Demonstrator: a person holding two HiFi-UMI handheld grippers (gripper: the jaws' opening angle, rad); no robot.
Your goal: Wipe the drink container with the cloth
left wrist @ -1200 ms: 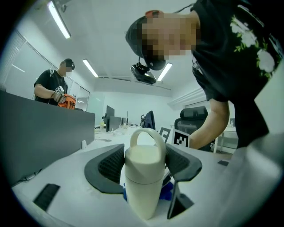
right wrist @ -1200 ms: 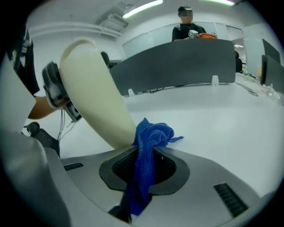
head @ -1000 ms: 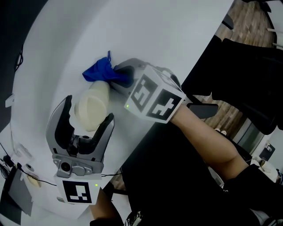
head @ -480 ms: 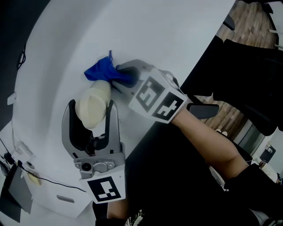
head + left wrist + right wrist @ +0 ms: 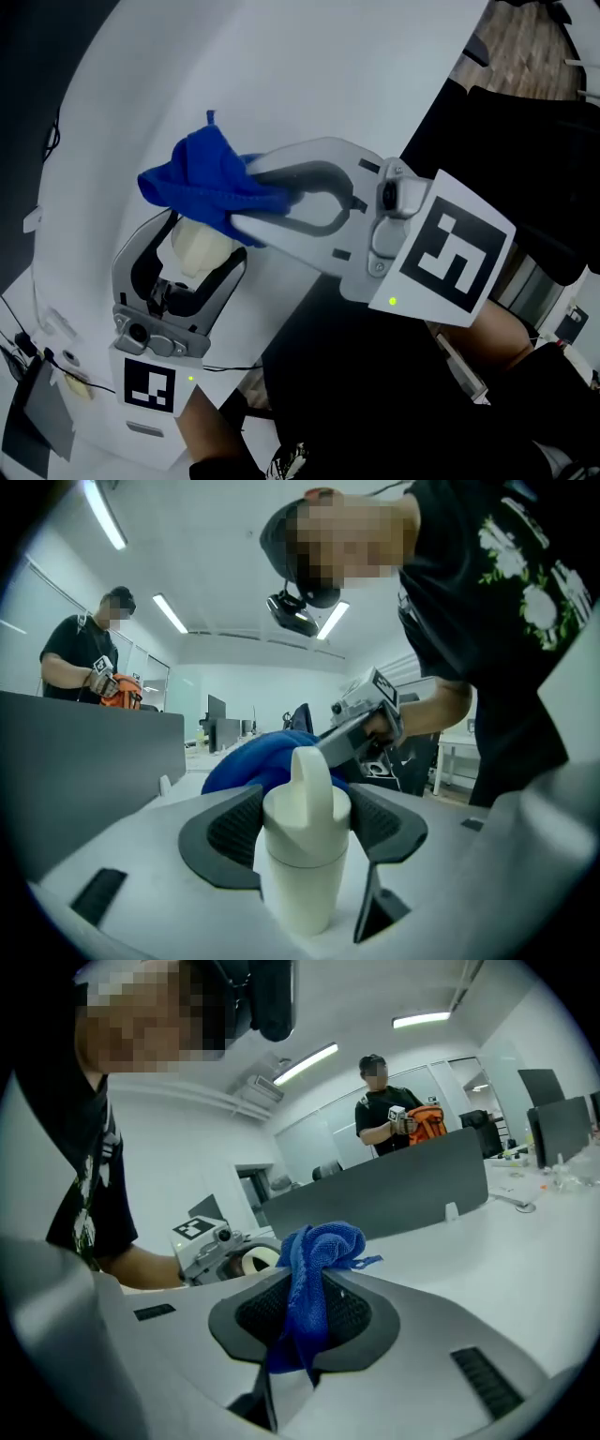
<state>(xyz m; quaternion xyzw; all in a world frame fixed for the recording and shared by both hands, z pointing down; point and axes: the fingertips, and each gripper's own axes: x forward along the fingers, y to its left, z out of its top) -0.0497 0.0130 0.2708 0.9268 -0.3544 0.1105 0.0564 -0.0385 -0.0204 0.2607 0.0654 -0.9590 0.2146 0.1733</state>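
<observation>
The wipe is about to start: the left gripper (image 5: 302,810), its jaws just tightened on the drink container (image 5: 300,878), steadies it, while the right gripper (image 5: 305,1314), clamping the cloth (image 5: 323,1241), should lower onto it.

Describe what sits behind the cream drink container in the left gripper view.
A blue cloth, pinched in the right tongs, bulges out behind the drink container. The container covers the cloth's middle, so whether the two touch cannot be seen.
</observation>
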